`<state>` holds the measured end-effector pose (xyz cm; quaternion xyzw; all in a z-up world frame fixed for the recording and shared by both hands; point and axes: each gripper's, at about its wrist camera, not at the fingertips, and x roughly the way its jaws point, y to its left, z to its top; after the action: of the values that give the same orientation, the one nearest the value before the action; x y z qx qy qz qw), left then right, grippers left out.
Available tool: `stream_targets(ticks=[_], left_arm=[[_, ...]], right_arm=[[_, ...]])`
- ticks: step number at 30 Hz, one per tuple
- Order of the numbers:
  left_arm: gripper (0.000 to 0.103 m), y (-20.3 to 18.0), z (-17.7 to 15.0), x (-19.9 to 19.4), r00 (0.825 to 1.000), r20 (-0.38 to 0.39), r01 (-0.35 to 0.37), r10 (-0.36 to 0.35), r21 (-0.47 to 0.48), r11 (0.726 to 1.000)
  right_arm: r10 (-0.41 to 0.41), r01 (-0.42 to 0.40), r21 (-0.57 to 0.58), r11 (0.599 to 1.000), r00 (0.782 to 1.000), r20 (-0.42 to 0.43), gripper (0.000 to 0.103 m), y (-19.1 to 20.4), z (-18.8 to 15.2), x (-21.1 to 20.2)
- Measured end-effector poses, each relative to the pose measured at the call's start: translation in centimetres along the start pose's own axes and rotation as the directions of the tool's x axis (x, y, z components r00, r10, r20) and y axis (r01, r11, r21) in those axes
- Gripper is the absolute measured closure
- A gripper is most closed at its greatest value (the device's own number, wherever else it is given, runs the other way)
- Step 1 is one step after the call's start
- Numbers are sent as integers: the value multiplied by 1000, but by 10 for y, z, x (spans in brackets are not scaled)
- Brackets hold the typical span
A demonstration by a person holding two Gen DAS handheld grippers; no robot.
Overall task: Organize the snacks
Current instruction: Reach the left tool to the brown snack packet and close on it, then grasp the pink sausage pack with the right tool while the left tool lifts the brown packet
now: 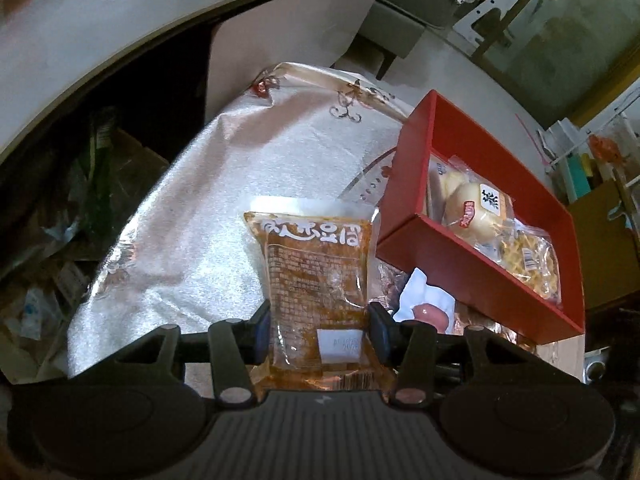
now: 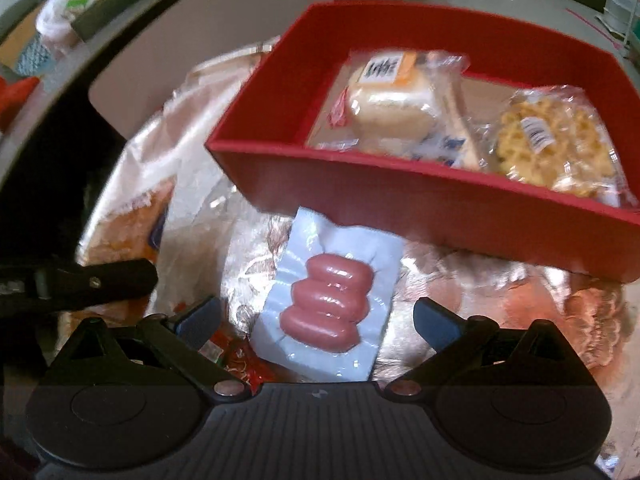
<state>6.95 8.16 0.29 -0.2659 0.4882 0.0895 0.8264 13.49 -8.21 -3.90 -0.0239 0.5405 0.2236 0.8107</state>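
My left gripper (image 1: 320, 330) is shut on an orange-brown snack packet (image 1: 316, 276) and holds it above the silver cloth. A red box (image 1: 416, 240) stands to its right, holding a wrapped bun (image 1: 468, 200) and a bag of yellow crisps (image 1: 524, 260). In the right wrist view, my right gripper (image 2: 316, 318) is open, its fingers on either side of a white pack of three pink sausages (image 2: 328, 308) lying on the cloth. The red box (image 2: 360, 188) lies just beyond it, with the bun (image 2: 392, 108) and crisps (image 2: 552, 140) inside.
A shiny silver tablecloth (image 1: 224, 208) covers the table. The sausage pack also shows in the left wrist view (image 1: 428, 304). The left gripper's arm (image 2: 80, 284) reaches in at the left of the right wrist view. Clutter and boxes lie on the dark floor at left (image 1: 60, 240).
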Motion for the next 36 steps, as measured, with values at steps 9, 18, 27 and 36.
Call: stream_targets(ticks=[9,18,27,36], left_arm=[[62,0,0,-2,1000,2,-10,10,3,1000],[63,-1,-2,-4,1000,4,-16,16,12,1000],[63,-1,-3,-4,1000,-12,-19,19,45,999],[43,-8,-8,19,997,-67,-29,29,2,1000]], right_arm=[[-31,31,7,999,1000,2,0,6,2,6],[-95,99,-154,983,995,38,5,16,-13,5],[-87,87,-107,990,996,7,21,-3,-9,-10],[-40,40,-29,999,999,9,50,-41,-21,-37]])
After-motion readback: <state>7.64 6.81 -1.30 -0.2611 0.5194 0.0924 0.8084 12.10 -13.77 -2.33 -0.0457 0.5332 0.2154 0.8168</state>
